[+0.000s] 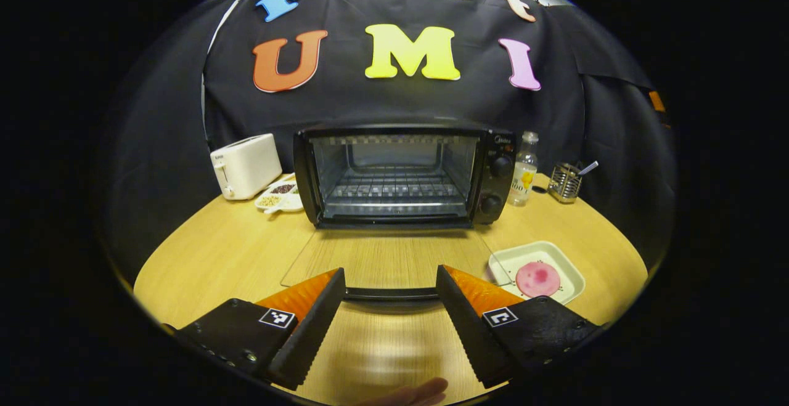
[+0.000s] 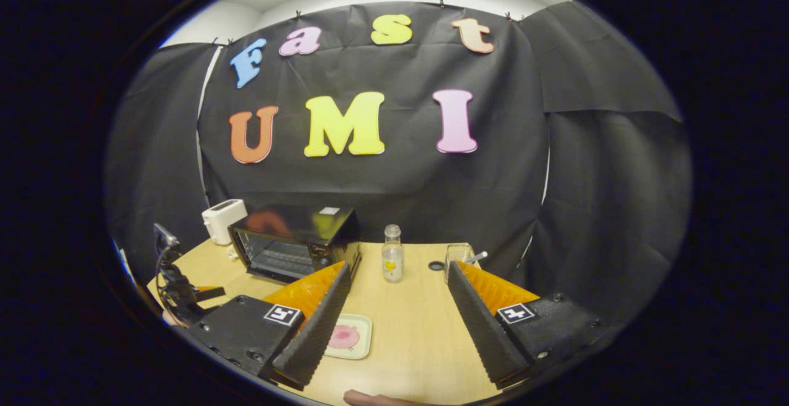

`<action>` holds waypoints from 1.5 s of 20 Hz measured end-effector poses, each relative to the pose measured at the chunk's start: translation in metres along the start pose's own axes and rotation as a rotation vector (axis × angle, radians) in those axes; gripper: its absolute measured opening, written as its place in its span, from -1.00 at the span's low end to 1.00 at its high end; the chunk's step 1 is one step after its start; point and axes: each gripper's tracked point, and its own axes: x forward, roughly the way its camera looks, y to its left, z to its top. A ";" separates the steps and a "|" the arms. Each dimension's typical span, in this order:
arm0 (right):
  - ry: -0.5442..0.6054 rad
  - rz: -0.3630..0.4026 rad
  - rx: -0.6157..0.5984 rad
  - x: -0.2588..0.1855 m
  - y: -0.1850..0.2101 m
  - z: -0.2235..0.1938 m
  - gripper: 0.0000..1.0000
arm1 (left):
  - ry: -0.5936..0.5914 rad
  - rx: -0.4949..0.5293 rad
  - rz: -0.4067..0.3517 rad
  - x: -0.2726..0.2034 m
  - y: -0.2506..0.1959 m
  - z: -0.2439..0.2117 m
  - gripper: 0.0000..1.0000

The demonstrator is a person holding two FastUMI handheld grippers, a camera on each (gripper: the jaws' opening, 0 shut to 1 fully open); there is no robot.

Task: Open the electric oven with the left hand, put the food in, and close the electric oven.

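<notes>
The black electric oven (image 1: 400, 175) stands at the back of the wooden table with its glass door (image 1: 388, 255) folded down flat and the rack inside bare. My left gripper (image 1: 389, 276) is open at the door's front edge, and the dark handle bar (image 1: 389, 294) runs across the gap between its fingers. A pink round slice of food (image 1: 537, 278) lies on a white square plate (image 1: 524, 252) right of the door. My right gripper (image 2: 399, 267) hovers open and holding nothing above the table, with the plate (image 2: 365, 347) and food (image 2: 344, 336) below its left finger. The oven (image 2: 296, 243) sits far left.
A white toaster (image 1: 246, 166) and a divided dish of grains (image 1: 280, 196) stand left of the oven. A small clear bottle (image 1: 525, 172) and a metal mesh holder (image 1: 565, 183) stand to its right. A fingertip shows at the bottom edge.
</notes>
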 end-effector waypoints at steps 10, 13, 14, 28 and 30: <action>0.321 0.109 0.038 0.072 0.028 -0.082 0.93 | -0.268 0.050 0.018 -0.057 0.014 0.119 0.88; 0.445 0.118 0.047 0.094 0.030 -0.117 0.93 | -0.304 0.068 0.061 -0.073 0.019 0.141 0.88; 0.488 0.129 0.056 0.103 0.033 -0.128 0.90 | -0.319 0.062 0.078 -0.078 0.021 0.146 0.88; 0.869 0.180 0.195 0.150 0.048 -0.261 0.04 | -0.407 -0.052 0.029 -0.152 0.005 0.185 0.89; 0.817 0.213 0.199 0.157 0.053 -0.260 -0.19 | -0.390 -0.079 -0.036 -0.152 -0.007 0.184 0.90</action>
